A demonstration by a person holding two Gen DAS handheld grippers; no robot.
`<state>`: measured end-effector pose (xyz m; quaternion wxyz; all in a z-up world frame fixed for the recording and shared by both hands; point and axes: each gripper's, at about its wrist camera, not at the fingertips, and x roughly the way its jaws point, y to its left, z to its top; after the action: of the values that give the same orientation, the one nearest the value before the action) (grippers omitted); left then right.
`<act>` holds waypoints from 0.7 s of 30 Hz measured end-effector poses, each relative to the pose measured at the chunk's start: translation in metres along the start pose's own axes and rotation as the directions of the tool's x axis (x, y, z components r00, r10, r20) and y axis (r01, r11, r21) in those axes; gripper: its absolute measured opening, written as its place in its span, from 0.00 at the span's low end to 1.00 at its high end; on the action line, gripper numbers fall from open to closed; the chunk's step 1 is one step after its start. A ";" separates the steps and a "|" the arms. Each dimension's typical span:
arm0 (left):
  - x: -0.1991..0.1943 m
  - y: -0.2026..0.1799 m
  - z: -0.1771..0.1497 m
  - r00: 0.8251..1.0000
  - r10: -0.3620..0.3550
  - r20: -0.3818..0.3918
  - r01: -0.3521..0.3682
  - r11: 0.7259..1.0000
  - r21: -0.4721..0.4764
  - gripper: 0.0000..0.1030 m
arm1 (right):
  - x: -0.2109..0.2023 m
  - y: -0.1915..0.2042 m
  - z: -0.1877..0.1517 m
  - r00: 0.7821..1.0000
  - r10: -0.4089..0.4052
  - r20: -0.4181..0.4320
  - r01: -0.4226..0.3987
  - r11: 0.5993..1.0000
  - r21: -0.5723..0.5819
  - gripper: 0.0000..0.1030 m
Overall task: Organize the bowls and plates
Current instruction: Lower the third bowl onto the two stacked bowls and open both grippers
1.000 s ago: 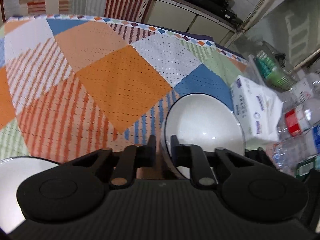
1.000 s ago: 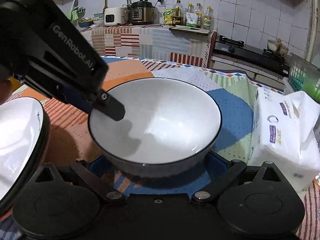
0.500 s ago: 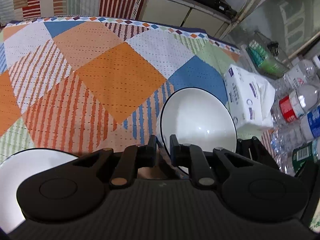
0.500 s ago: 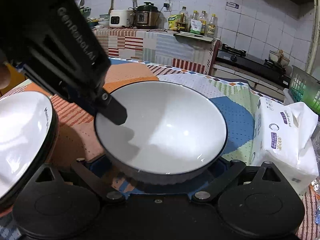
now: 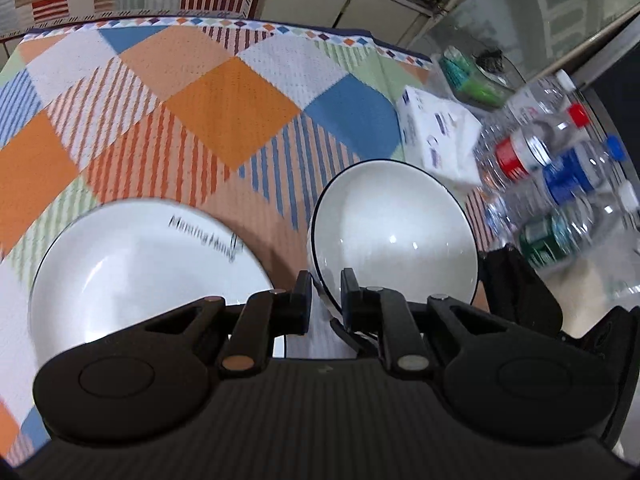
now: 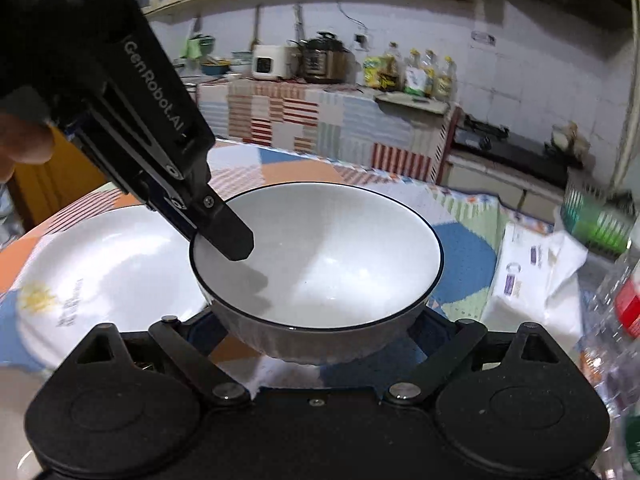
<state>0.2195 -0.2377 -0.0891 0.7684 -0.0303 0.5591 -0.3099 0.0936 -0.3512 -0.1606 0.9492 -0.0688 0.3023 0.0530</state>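
The left gripper (image 5: 325, 292) is clamped on the near-left rim of the white bowl (image 6: 320, 256) — held above the checked tablecloth (image 5: 224, 120), beside a white plate (image 5: 132, 272). The right gripper's (image 6: 320, 344) jaws are spread wide under the bowl's base — contact cannot be told

place: home kitchen | we see: tiled wall (image 6: 540, 64), rice cooker (image 6: 269, 62), oil bottles (image 6: 416, 70), gas stove (image 6: 516, 144), patchwork cloth on bench (image 5: 224, 104)

Between your black grippers you hold a white bowl (image 6: 320, 264) with a thin dark rim. Beside it, the white plate (image 5: 140, 268) bears dark lettering. Beneath lies a tablecloth (image 5: 224, 120) of orange, blue, white and striped diamonds.
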 end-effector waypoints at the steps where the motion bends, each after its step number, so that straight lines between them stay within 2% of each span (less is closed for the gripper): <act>1: -0.007 0.000 -0.004 1.000 -0.002 -0.012 0.001 1.000 -0.007 0.13 | -0.007 0.003 0.001 1.000 0.008 0.003 -0.008 1.000 -0.014 0.94; 11: -0.073 -0.005 -0.060 0.993 0.051 -0.105 -0.050 0.999 0.012 0.13 | -0.081 0.042 0.006 0.991 0.134 0.014 -0.132 0.984 -0.118 0.94; 17: -0.085 -0.001 -0.092 0.984 0.076 -0.164 -0.078 0.997 -0.001 0.12 | -0.106 0.055 -0.003 0.970 0.241 -0.035 -0.243 0.965 -0.101 0.94; 21: -0.083 0.001 -0.107 0.978 0.075 -0.196 -0.079 0.997 -0.012 0.12 | -0.110 0.064 -0.012 0.961 0.263 -0.083 -0.272 0.954 -0.130 0.94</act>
<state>0.1105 -0.1619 -0.0596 0.7208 0.0145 0.6356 -0.2761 -0.0112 -0.2968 -0.1131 0.9159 -0.0952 0.3350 0.1996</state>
